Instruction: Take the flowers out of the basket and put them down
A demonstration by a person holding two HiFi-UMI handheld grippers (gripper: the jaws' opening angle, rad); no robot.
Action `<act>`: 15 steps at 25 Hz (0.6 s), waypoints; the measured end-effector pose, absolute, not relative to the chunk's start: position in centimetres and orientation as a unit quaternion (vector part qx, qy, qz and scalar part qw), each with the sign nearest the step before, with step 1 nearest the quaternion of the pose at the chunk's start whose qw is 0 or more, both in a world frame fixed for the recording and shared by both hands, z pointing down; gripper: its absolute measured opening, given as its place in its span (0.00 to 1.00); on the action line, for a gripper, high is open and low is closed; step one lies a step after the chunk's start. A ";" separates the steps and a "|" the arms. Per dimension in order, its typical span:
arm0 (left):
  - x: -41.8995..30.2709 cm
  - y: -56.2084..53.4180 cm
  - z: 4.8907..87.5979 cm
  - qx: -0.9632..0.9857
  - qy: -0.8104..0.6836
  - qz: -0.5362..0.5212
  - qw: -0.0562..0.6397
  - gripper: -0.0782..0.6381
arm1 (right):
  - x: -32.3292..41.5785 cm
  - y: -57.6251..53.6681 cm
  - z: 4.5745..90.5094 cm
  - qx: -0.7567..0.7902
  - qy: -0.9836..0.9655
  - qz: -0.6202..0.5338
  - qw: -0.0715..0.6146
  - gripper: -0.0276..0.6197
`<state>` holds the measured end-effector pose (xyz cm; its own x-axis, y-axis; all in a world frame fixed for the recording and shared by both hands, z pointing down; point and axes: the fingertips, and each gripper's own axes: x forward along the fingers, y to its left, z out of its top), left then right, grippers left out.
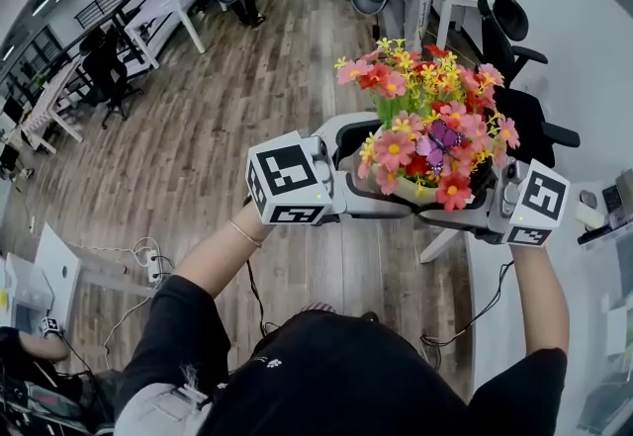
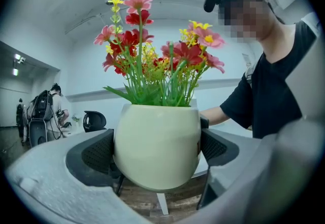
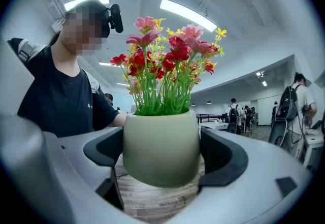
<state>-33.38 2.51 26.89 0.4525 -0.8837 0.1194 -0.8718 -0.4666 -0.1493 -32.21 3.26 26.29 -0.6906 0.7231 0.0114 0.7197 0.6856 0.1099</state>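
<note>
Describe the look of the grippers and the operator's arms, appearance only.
Left gripper and right gripper: pale grey moulded bodies, black pads. Each carries a white cube with black square markers and trails a thin black cable. Black short sleeves; thin bracelet on the left wrist.

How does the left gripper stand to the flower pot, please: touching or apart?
Touching. In the left gripper view, the left gripper has its pads pressed against both sides of the cream flower pot, no gap.
</note>
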 end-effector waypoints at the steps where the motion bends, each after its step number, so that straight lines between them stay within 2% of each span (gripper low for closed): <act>1: -33.5 2.4 26.9 -0.850 0.518 -0.089 0.034 0.84 | -32.3 3.1 26.3 0.395 0.917 0.054 0.017 0.75; 15: -35.6 2.5 27.6 -0.877 0.472 -0.079 0.051 0.84 | -34.5 3.4 26.9 0.346 0.935 0.072 0.003 0.75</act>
<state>-35.56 2.51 27.55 0.5424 -0.8353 0.0901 -0.8191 -0.5496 -0.1646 -34.53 3.45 26.94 -0.7601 0.6483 0.0439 0.6473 0.7497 0.1375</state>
